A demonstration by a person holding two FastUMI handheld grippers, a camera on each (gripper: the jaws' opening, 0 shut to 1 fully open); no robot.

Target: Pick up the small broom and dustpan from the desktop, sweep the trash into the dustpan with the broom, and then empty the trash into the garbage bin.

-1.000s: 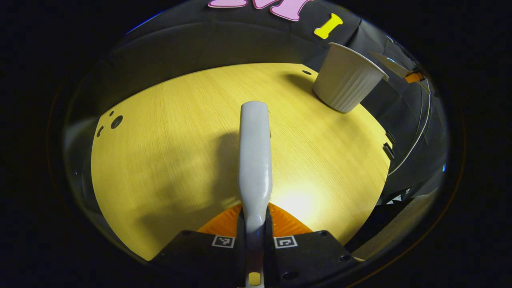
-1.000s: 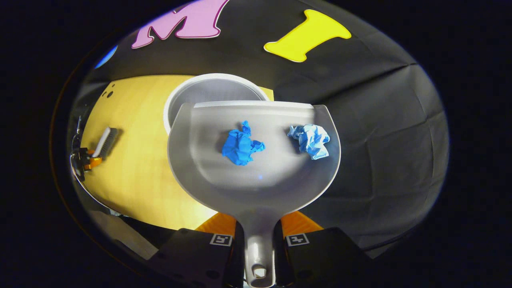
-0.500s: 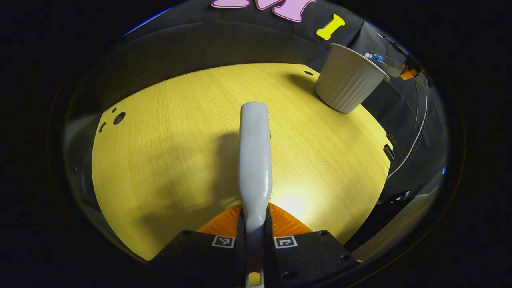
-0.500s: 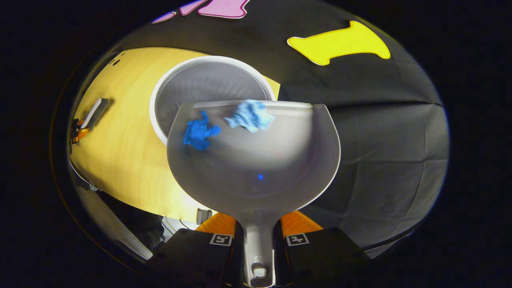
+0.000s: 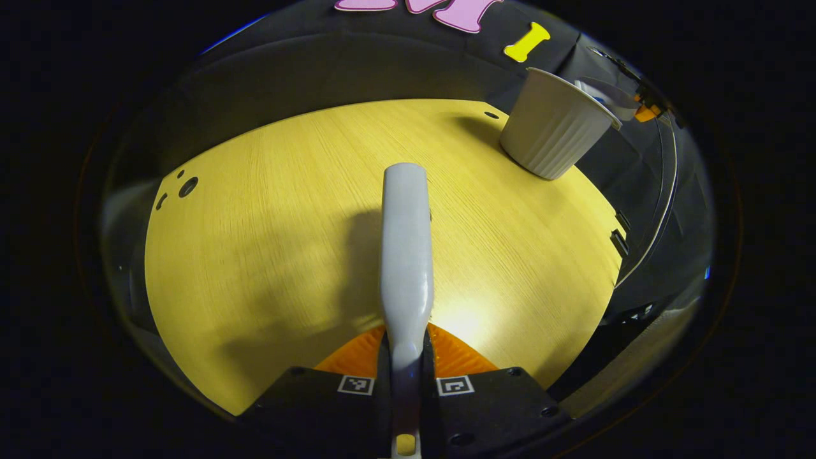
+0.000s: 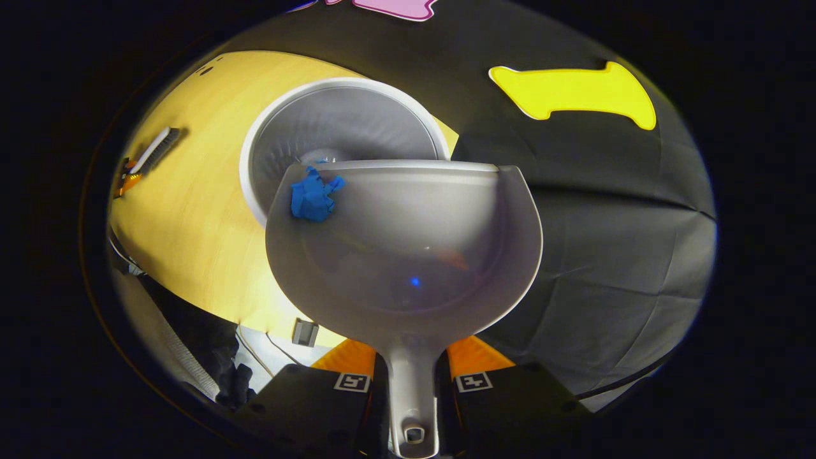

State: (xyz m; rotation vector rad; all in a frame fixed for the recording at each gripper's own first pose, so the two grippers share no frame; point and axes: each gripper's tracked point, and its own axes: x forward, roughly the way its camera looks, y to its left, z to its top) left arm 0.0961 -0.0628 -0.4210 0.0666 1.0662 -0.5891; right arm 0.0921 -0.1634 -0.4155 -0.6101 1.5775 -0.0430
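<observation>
In the right gripper view, my right gripper [image 6: 411, 357] is shut on the handle of the grey dustpan [image 6: 408, 255], which is tipped over the white ribbed garbage bin [image 6: 344, 137]. One dark blue paper wad [image 6: 312, 194] clings at the pan's front left lip, over the bin's mouth. In the left gripper view, my left gripper [image 5: 406, 347] is shut on the small broom [image 5: 406, 255], whose grey back points out over the yellow desktop [image 5: 268, 223]. The bin [image 5: 551, 124] stands at the far right, with the dustpan [image 5: 605, 95] and right gripper [image 5: 647, 111] at its rim. The broom [image 6: 156, 148] and left gripper [image 6: 125, 182] show far left.
The desktop has small holes near its far left corner [image 5: 185, 188]. Black cloth walls stand behind and to the right of the bin. Below the table edge hang cables and a small grey box [image 6: 305, 331].
The dustpan tipped further over the bin. The light blue wad slid off the pan and is gone from sight; the dark blue wad slid to the front lip. The broom stayed still.
</observation>
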